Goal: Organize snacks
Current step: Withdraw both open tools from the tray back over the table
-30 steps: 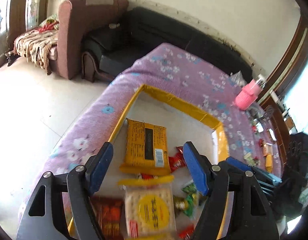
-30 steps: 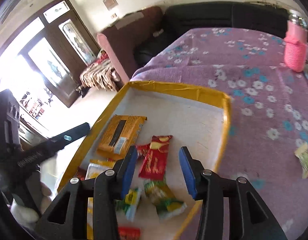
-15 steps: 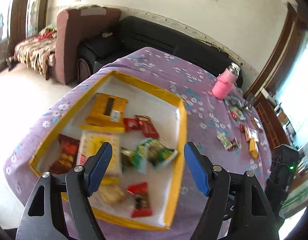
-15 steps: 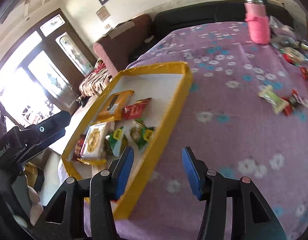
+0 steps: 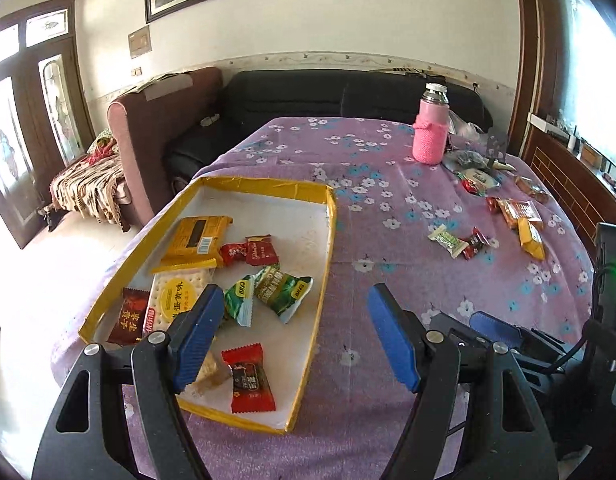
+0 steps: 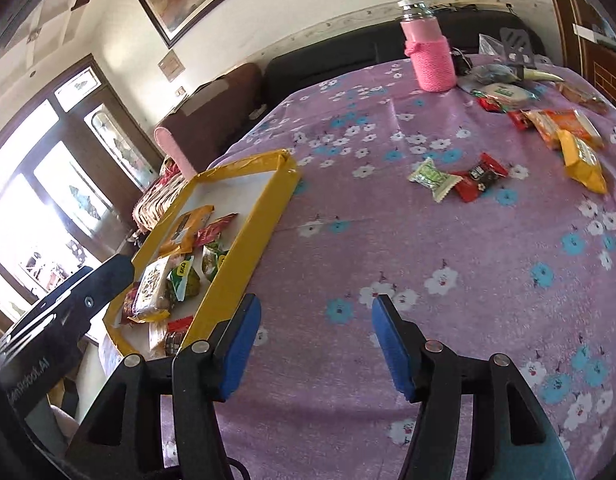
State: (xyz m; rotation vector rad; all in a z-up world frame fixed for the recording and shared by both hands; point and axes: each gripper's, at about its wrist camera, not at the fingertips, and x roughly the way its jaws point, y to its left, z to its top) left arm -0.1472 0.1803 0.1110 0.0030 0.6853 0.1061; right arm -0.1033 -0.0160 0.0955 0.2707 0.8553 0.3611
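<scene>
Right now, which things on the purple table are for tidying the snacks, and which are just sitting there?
For the job:
yellow-edged tray
green candy
red candy
orange packets

Just lying about:
pink bottle
clear plastic bag
black sofa

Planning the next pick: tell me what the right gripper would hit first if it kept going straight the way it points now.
Likely just the bare purple flowered tablecloth. The right gripper is open and empty, and the pale green candy lies further on, slightly right; depth is uncertain.
</scene>
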